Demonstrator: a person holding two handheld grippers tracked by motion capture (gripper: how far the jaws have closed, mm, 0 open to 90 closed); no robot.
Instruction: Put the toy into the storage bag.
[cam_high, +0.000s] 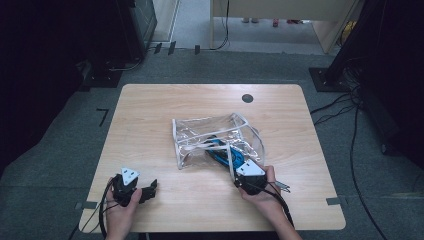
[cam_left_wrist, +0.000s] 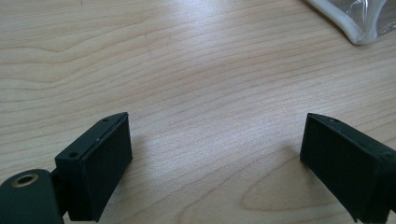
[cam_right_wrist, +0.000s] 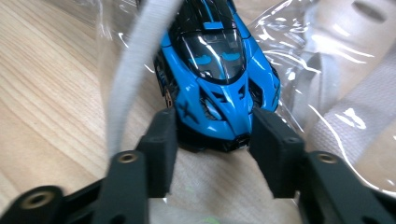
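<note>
Toy car (cam_right_wrist: 219, 79), blue with black trim, lies inside a clear plastic bag (cam_high: 200, 137) at the middle of the wooden table (cam_high: 150, 110) in the high view, a little right of centre. The table takes up the middle of that frame, with grey floor and dark stands around it. The bag has white edging and lies crumpled, its open end turned toward the lower right of the frame, where the car shows as a blue patch (cam_high: 225, 152).

At the lower right of the high view the right gripper (cam_high: 240, 172) reaches into the bag's mouth. In the right gripper view its jaws stand partly closed on either side of the car's nose, the pads touching or all but touching the bodywork (cam_right_wrist: 210, 135); a white strap (cam_right_wrist: 135, 65) of the bag runs up the left of that frame.

At the lower left of the high view the left gripper (cam_high: 150, 189) rests near the table's front edge, well apart from the bag. In the left gripper view its jaws stand wide open over bare wood (cam_left_wrist: 215, 149), with nothing between them and a corner of the bag's white edging (cam_left_wrist: 359, 32) at the upper right.
</note>
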